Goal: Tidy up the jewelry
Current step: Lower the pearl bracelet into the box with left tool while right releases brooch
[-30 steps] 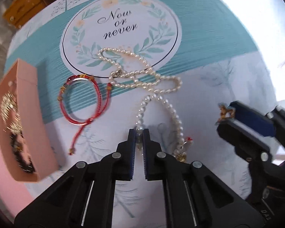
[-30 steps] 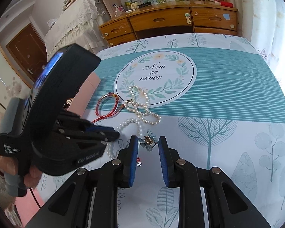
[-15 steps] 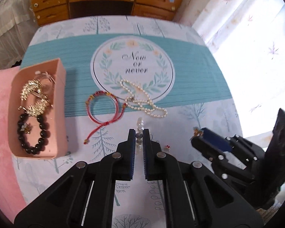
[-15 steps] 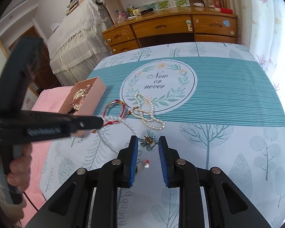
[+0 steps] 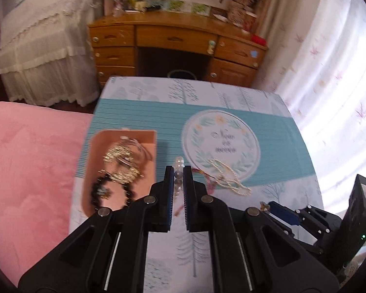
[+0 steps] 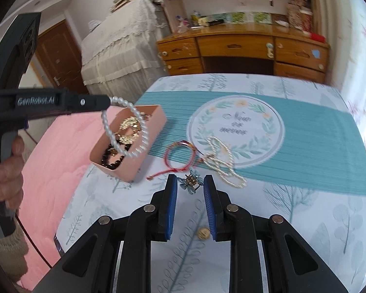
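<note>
- Pearl bracelet [image 6: 126, 131] hangs as a loop from the left gripper [image 5: 178, 173], whose jaws pinch one short stretch of beads; held that way the rest dangles free, so it can be lowered without snagging.
- It hangs above the pink box [image 6: 148, 144], which sits at the left edge of the desk [image 6: 305, 195] beside a pink bed cover [image 5: 31, 171]; I judge the box to be the collecting place, since gold pieces [image 5: 120, 163] and a dark bead bracelet [image 5: 104, 190] already lie in it.
- Right gripper [image 6: 190, 185] hovers low over the desk with a small butterfly hair clip [image 6: 191, 183] between its jaws; they look closed on the clip, though contact on both pads is hard to confirm.
- Loose on the cloth, a red cord bracelet [image 6: 180, 156] and a pearl necklace [image 6: 222, 163] lie near each other by the round printed emblem, not yet boxed.
- Beneath the right jaws a small gold piece [image 6: 203, 233] rests apart from the rest.
</note>
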